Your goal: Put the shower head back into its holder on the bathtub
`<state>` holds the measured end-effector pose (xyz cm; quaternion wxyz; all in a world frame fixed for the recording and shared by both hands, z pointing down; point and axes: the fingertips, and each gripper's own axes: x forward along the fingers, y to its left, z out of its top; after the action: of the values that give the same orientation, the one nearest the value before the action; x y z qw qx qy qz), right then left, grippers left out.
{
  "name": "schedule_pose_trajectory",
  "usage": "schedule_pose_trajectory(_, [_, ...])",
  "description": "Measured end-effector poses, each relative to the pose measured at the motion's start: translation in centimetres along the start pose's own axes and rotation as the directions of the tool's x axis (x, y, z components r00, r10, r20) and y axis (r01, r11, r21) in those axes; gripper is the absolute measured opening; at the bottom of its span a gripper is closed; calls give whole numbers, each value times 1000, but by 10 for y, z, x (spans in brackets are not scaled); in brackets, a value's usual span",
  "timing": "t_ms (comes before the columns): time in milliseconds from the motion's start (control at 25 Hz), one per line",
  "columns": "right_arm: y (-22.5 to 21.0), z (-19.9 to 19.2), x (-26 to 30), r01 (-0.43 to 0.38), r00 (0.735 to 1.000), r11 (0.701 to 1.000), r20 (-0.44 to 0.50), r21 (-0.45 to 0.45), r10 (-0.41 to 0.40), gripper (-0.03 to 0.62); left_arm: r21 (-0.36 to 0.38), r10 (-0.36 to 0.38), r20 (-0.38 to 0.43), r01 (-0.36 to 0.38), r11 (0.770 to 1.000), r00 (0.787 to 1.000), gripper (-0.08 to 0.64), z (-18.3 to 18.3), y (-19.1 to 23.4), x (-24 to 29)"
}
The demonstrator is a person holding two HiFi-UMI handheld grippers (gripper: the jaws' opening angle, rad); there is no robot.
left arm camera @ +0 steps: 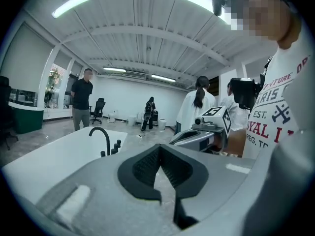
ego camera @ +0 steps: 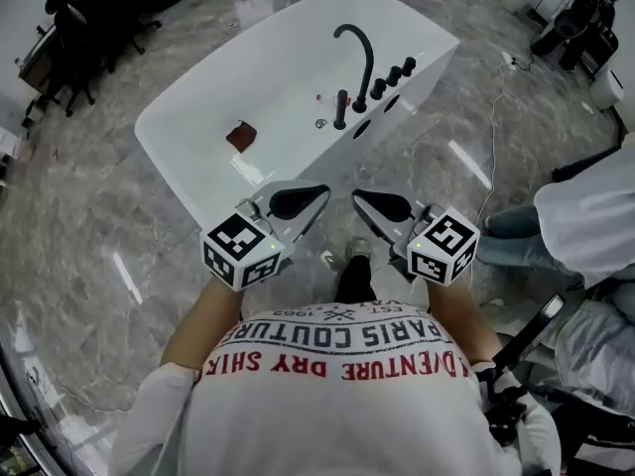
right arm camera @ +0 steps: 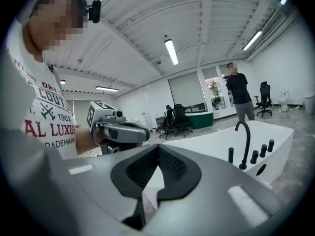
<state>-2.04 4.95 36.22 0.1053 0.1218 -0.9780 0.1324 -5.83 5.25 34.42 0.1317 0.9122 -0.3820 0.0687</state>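
Observation:
The white bathtub (ego camera: 198,127) stands on the marble floor ahead of me. On its right rim are a black arched faucet (ego camera: 357,53), three black knobs (ego camera: 394,74) and a black upright rod (ego camera: 341,109) that looks like the shower head standing in its holder. My left gripper (ego camera: 322,192) and right gripper (ego camera: 359,198) hang side by side near my chest, short of the tub, tips angled toward each other. Both are shut and empty. The faucet (left arm camera: 101,136) lies beyond the left gripper (left arm camera: 159,150). The faucet (right arm camera: 243,141) also shows past the right gripper (right arm camera: 158,149).
A brown object (ego camera: 241,135) and the drain (ego camera: 320,123) lie inside the tub. A seated person (ego camera: 585,216) and a black stand (ego camera: 516,365) are close at my right. A cable (ego camera: 491,137) runs across the floor. Office chairs (ego camera: 69,38) stand far left, and other people (left arm camera: 81,104) stand beyond the tub.

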Motion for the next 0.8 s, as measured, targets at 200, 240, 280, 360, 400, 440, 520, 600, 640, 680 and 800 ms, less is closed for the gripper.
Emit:
schedule_pose_trajectory(200, [54, 3, -16, 35, 999, 999, 23, -21, -34, 5, 31, -19, 12, 19, 999, 1000, 3, 1, -38, -43])
schedule_pose_trajectory(240, [61, 5, -19, 43, 999, 999, 30, -21, -42, 5, 34, -22, 14, 22, 999, 1000, 2, 1, -42, -48])
schedule_pose_trajectory(280, [66, 6, -20, 49, 998, 999, 35, -20, -48, 5, 34, -24, 15, 24, 999, 1000, 2, 1, -46, -52])
schedule_pose_trajectory(360, [74, 7, -23, 54, 998, 998, 37, -20, -54, 5, 32, -28, 19, 27, 999, 999, 2, -1, -51, -57])
schedule_pose_trajectory(400, [78, 6, -23, 56, 998, 998, 35, -24, -55, 5, 32, -29, 23, 29, 999, 999, 2, -1, -54, -60])
schedule_pose_trajectory(440, [81, 6, -24, 58, 998, 998, 34, -28, -57, 5, 34, -31, 26, 30, 999, 999, 3, -1, -57, -62])
schedule_pose_trajectory(520, [86, 4, -27, 68, 997, 997, 38, -31, -67, 5, 43, -31, 31, 30, 999, 999, 2, -1, -62, -65])
schedule_pose_trajectory(600, [89, 5, -30, 78, 996, 997, 50, -29, -76, 5, 53, -31, 35, 29, 998, 999, 3, -1, -66, -68])
schedule_pose_trajectory(640, [91, 5, -32, 81, 995, 996, 54, -30, -80, 5, 56, -32, 36, 30, 998, 999, 2, -1, -69, -69])
schedule_pose_trajectory(680, [92, 3, -34, 85, 995, 996, 55, -32, -83, 5, 58, -34, 37, 31, 998, 999, 2, -3, -71, -69])
schedule_pose_trajectory(800, [97, 0, -39, 92, 995, 995, 48, -30, -90, 5, 63, -40, 38, 37, 997, 998, 2, -4, -78, -71])
